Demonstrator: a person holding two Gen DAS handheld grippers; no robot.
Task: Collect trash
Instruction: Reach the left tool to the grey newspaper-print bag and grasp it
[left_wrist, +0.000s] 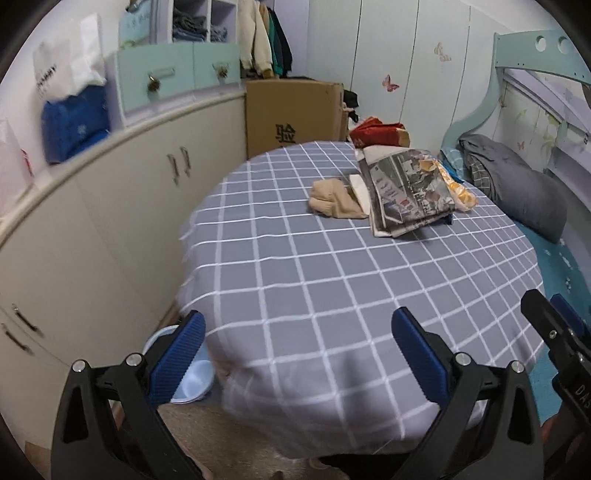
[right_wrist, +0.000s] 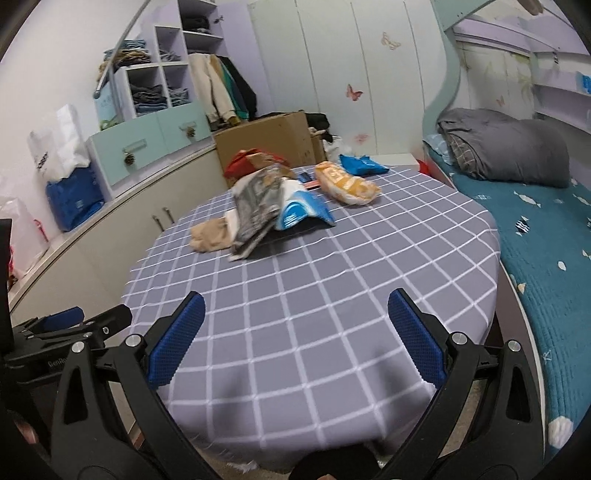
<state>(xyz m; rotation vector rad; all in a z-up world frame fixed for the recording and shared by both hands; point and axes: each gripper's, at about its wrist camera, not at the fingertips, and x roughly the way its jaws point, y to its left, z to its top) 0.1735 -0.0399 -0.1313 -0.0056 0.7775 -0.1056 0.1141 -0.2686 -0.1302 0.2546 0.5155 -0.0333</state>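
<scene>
A pile of trash lies at the far side of a table with a grey checked cloth (left_wrist: 314, 266) (right_wrist: 314, 280): a folded newspaper (left_wrist: 402, 192) (right_wrist: 255, 206), a beige crumpled piece (left_wrist: 332, 201) (right_wrist: 208, 232), an orange snack bag (right_wrist: 347, 182) (left_wrist: 460, 190), a blue-and-white packet (right_wrist: 304, 210), a blue wrapper (right_wrist: 362, 164) and a red bag (left_wrist: 376, 131) (right_wrist: 240, 162). My left gripper (left_wrist: 297, 354) is open and empty over the near left table edge. My right gripper (right_wrist: 295, 336) is open and empty over the near edge; it also shows in the left wrist view (left_wrist: 554, 332).
A light blue bin (left_wrist: 192, 376) stands on the floor at the table's left. White cabinets (left_wrist: 92, 221) run along the left wall, a cardboard box (left_wrist: 291, 114) stands behind the table, and a bed (right_wrist: 546, 258) with a grey pillow lies to the right.
</scene>
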